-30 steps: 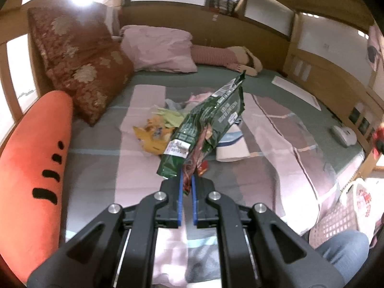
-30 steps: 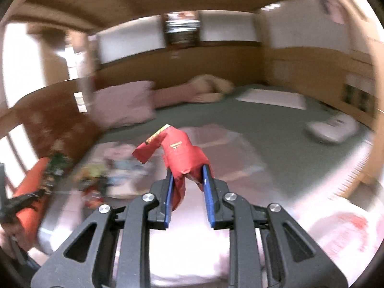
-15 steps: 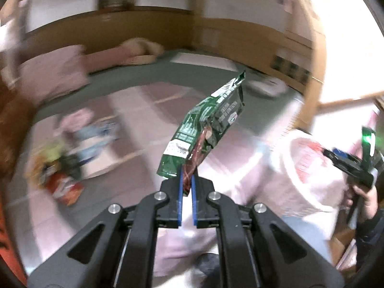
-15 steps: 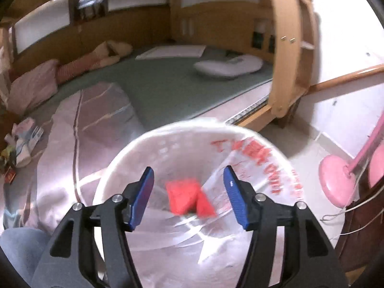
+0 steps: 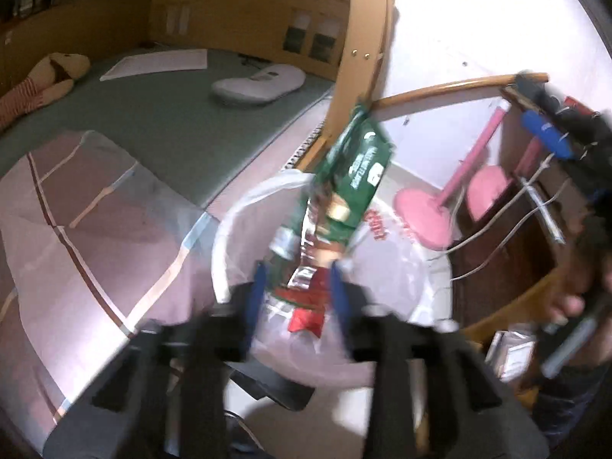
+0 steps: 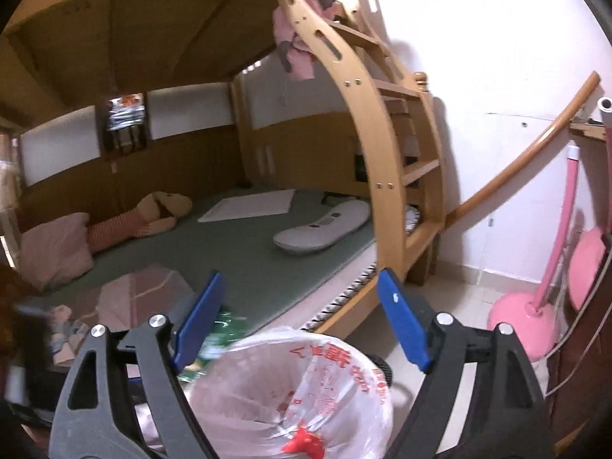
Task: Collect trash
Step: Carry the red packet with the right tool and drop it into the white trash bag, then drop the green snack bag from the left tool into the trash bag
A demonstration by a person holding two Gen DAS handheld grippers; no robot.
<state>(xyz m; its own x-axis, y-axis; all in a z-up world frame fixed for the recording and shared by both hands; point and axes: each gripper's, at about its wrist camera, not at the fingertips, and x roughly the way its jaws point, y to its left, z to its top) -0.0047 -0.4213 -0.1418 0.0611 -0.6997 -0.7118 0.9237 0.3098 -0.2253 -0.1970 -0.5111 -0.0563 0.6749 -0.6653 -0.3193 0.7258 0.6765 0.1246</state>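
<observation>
Our left gripper (image 5: 296,287) looks open, though it is blurry, with the green wrapper (image 5: 344,187) dropping over the trash bag (image 6: 306,394). Our right gripper (image 6: 302,317) is open and empty. A red wrapper (image 6: 302,441) is inside; more trash (image 6: 63,325) waits far left on the bed (image 6: 237,264).

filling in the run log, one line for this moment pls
left gripper: jaws open, green snack bag over trash bag | right gripper: jaws open, empty | red wrapper in trash bag

Dim indoor light, left view motion-blurred, fisheye-warped
</observation>
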